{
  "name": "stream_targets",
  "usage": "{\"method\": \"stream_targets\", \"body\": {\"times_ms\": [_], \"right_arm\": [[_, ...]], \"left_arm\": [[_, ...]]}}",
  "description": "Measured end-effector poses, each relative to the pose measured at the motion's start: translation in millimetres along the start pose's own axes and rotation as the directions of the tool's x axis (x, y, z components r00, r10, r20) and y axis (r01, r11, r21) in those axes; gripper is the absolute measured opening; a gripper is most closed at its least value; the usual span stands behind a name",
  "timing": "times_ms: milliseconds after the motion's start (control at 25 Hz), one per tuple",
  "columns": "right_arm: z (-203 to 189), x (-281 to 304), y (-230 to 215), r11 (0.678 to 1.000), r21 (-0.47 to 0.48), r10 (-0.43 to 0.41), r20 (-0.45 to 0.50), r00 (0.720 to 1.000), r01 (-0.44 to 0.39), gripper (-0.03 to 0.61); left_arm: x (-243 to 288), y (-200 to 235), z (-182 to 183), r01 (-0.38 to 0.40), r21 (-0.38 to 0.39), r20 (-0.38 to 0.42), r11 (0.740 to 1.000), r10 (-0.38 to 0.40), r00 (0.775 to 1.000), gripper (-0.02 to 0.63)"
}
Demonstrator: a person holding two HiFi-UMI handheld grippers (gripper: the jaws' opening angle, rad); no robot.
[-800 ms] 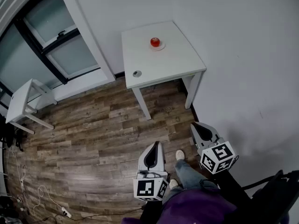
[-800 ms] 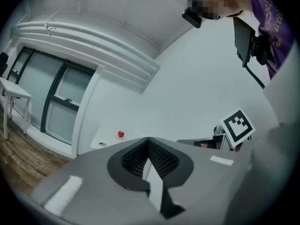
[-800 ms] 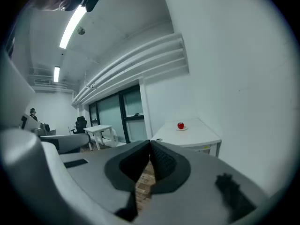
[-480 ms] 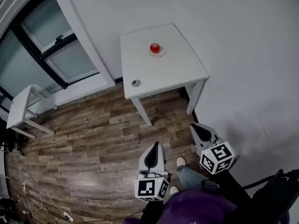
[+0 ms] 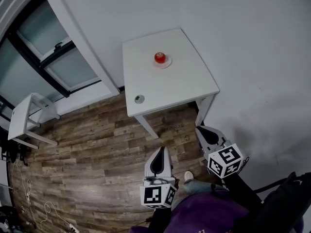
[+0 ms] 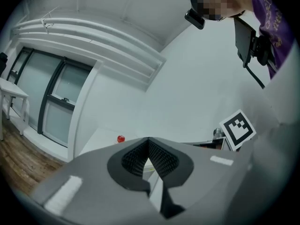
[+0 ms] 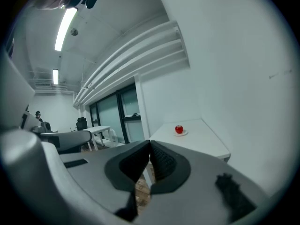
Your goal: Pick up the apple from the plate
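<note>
Round red apple on a white plate, white square table: probably firm, slick; pinch across its middle. The left tongs and right tongs are pressed together, empty.

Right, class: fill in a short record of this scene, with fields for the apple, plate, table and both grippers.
apple: red, resting on the plate
plate: small, pale, on the table's far half
table: white, square, against the wall
left gripper: shut, empty, short of the table
right gripper: shut, empty, short of the table
</note>
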State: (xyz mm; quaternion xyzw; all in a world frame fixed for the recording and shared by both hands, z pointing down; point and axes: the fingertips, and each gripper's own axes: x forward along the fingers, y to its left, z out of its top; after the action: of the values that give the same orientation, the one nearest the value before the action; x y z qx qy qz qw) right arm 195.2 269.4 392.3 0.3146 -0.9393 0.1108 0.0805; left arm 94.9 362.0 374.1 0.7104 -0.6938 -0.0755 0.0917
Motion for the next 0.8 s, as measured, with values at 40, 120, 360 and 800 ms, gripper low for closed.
{"method": "stream_targets", "body": {"times_ms": [40, 120, 360, 800], "right_arm": [[2, 6, -4, 1.000, 0.001, 0.006, -0.001, 1.000, -0.006, 0.011], [7, 14, -12, 1.000, -0.004, 0.014, 0.000, 1.000, -0.014, 0.011], [11, 28, -27, 1.000, -0.010, 0.019, 0.007, 1.000, -0.019, 0.011], [13, 69, -41, 1.000, -0.013, 0.012, -0.018, 1.000, -0.013, 0.011]], "left_arm": [[7, 2, 1, -0.007, 0.000, 0.003, 1.000, 0.007, 1.000, 0.006], [18, 5, 4, -0.019, -0.001, 0.009, 1.000, 0.019, 1.000, 0.006], [36, 5, 0, -0.024, -0.009, 0.010, 1.000, 0.024, 1.000, 0.006], [67, 34, -4, -0.042, -0.039, -0.008, 0.998, 0.042, 0.999, 0.006]]}}
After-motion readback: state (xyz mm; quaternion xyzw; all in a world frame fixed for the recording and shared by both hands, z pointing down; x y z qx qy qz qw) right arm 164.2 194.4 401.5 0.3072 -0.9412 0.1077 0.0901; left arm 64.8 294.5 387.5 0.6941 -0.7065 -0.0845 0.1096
